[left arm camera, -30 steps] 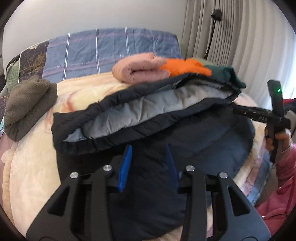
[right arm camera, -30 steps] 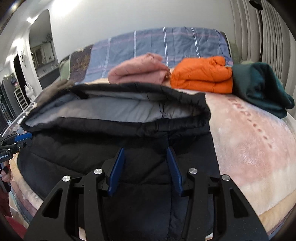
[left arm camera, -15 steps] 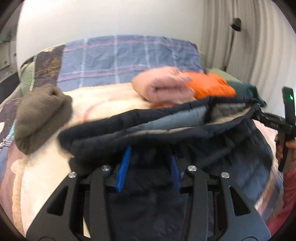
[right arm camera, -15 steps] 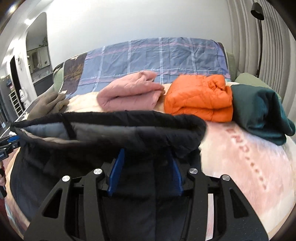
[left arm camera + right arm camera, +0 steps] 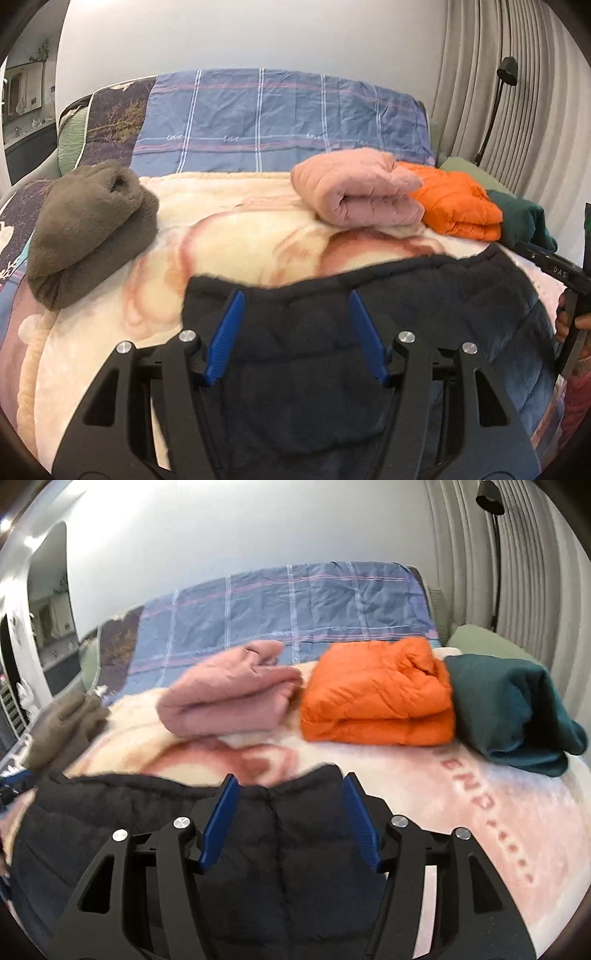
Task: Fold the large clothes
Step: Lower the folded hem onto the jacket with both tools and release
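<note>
A dark navy quilted jacket (image 5: 369, 325) lies folded at the near edge of the bed; it also shows in the right wrist view (image 5: 147, 823). My left gripper (image 5: 295, 317) is open, its blue fingers (image 5: 227, 328) wide apart just over the jacket's left part. My right gripper (image 5: 290, 805) is open over the jacket's right end, fingers (image 5: 360, 819) spread. Neither holds cloth. The right gripper's body (image 5: 554, 266) shows at the right edge of the left wrist view.
On the cream blanket (image 5: 240, 240) lie a folded pink garment (image 5: 358, 195), an orange puffer jacket (image 5: 376, 701), a dark green garment (image 5: 513, 716) and a brown fleece bundle (image 5: 88, 225). A blue plaid cover (image 5: 277, 118) lies behind. Curtains and a lamp stand at the right.
The jacket's upper half, showing grey lining, has been brought over towards the near edge and laid down. Both grippers have opened wider and tilted up over the folded jacket.
</note>
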Demonstrator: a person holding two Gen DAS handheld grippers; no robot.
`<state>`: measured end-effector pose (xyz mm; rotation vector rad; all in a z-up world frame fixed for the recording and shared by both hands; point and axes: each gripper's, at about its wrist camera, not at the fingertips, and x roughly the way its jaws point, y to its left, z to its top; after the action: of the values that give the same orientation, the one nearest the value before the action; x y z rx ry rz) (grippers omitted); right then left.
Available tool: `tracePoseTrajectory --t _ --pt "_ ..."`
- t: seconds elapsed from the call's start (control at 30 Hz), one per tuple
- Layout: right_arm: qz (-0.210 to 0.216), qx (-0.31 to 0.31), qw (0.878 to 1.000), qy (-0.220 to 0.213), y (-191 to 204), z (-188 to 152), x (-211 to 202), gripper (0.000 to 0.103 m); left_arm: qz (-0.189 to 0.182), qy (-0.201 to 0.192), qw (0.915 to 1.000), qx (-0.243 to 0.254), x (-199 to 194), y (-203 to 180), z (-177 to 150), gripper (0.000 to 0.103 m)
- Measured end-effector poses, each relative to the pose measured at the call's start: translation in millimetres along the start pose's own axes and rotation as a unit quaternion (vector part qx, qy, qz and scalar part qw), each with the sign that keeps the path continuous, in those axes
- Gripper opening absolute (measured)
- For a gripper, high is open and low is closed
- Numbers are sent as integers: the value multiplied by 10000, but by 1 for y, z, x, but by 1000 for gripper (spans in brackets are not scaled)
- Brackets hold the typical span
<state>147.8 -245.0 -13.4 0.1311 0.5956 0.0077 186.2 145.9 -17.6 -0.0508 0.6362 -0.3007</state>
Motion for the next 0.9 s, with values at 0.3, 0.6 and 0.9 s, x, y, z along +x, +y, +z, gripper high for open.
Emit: tracePoseTrajectory --t 0.3,0.6,0.9 --pt "-15 218 9967 785 3 -11 55 59 381 625 9967 364 70 -34 -3 64" --pt "-484 426 9917 1115 -14 -40 82 64 161 847 9962 -127 94 -7 -25 73" --pt "-483 436 9908 1189 -20 -44 92 72 28 982 9949 -234 104 -5 -30 73"
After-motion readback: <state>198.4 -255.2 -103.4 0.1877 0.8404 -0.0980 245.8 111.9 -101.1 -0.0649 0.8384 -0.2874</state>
